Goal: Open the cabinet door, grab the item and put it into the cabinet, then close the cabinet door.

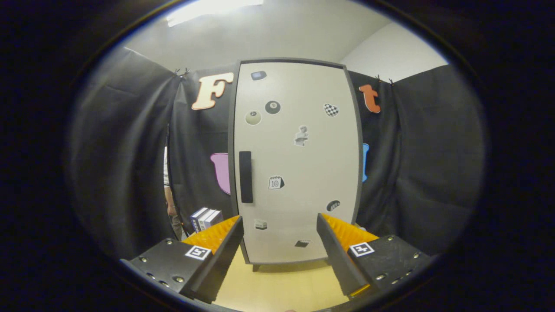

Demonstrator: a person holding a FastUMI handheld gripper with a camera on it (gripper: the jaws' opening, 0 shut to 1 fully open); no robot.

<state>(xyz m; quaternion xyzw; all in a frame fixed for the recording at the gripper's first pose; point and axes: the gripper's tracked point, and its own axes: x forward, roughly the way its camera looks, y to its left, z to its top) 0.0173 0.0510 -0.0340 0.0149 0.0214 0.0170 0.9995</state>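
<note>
A tall cabinet [299, 160] with a pale door in a dark frame stands straight ahead on a light wooden table [282, 286]. Its door is shut and carries several small stickers. A black vertical handle [246, 177] sits near the door's left edge. To the left of the cabinet's foot, beyond my left finger, stands a small box-like item [206, 218] with dark and white sides. My gripper [279, 221] is open, its fingers spread wide, and nothing is between them. The fingers are short of the cabinet's lower part and touch nothing.
Black cloth walls close in on both sides and behind the cabinet. Part of a person [170, 203] shows through a gap in the cloth to the left. The cabinet stands on short feet [256, 268].
</note>
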